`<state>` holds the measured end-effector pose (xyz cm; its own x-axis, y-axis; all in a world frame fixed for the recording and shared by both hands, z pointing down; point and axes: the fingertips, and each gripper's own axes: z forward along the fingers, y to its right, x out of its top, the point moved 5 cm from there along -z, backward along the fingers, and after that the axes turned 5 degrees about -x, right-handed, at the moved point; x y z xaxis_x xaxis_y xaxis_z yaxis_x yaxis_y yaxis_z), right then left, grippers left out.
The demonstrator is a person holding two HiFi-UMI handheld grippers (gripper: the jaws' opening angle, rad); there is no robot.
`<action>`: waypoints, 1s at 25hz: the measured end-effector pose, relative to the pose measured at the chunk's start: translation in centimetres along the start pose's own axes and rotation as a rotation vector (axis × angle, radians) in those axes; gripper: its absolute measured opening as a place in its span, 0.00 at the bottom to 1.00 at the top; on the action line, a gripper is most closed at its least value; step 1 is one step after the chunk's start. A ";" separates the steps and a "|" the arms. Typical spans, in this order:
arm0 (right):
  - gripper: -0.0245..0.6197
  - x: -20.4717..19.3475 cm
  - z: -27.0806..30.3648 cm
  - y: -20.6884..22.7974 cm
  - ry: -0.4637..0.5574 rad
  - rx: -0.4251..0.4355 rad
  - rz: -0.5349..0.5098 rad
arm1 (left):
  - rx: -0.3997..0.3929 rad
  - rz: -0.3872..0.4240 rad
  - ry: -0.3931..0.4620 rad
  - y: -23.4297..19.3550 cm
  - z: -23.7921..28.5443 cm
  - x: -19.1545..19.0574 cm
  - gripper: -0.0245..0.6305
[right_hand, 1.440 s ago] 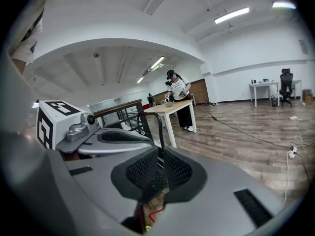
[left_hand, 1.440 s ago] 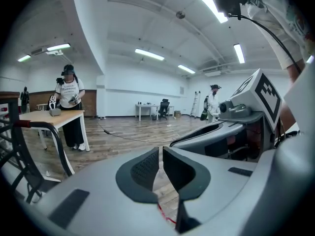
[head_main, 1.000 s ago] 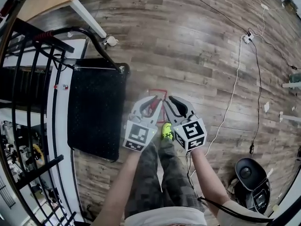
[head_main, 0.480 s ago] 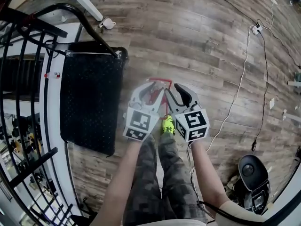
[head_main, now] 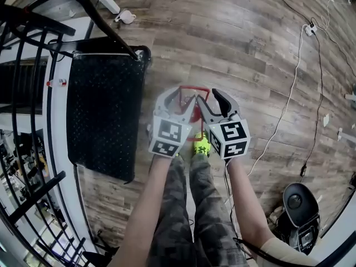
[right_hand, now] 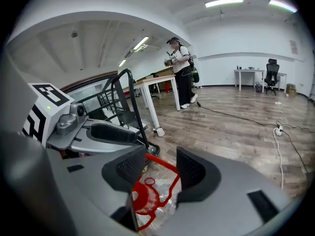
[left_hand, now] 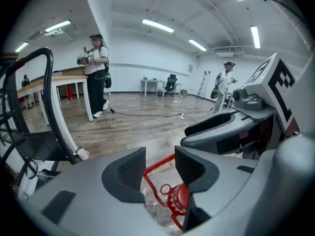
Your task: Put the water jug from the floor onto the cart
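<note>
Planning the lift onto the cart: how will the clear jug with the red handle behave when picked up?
The water jug looks thin and crinkled, so it probably flexes if squeezed. Its red handle is a slim frame; lifted there, the jug may swing. Fill level isn't visible.

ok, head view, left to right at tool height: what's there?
Cart deck → left tool → jug → right tool → white cable. Both tools' jaws have just been opening; the jug's red handle shows through each gap, not gripped.
</note>
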<state>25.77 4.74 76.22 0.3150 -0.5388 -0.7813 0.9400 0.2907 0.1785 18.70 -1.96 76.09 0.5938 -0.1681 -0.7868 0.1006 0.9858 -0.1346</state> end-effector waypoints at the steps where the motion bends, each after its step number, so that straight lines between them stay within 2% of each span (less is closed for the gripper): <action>1: 0.31 -0.3 0.3 0.1 -0.004 -0.005 -0.004 | -0.001 0.003 -0.010 -0.1 0.4 -0.4 0.28; 10: 0.32 -2.6 2.6 0.7 -0.053 -0.017 0.015 | 0.008 -0.027 -0.068 -1.1 2.9 -3.1 0.32; 16: 0.37 -3.7 4.1 1.5 -0.092 -0.050 0.006 | 0.043 -0.029 -0.103 -2.2 4.1 -3.8 0.35; 25: 0.39 -5.8 6.1 2.2 -0.169 -0.053 0.007 | 0.000 -0.065 -0.171 -2.8 6.1 -6.0 0.36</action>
<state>26.77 3.67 84.78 0.3429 -0.6608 -0.6676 0.9310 0.3336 0.1480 19.73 -3.70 84.84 0.7131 -0.2288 -0.6627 0.1432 0.9729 -0.1818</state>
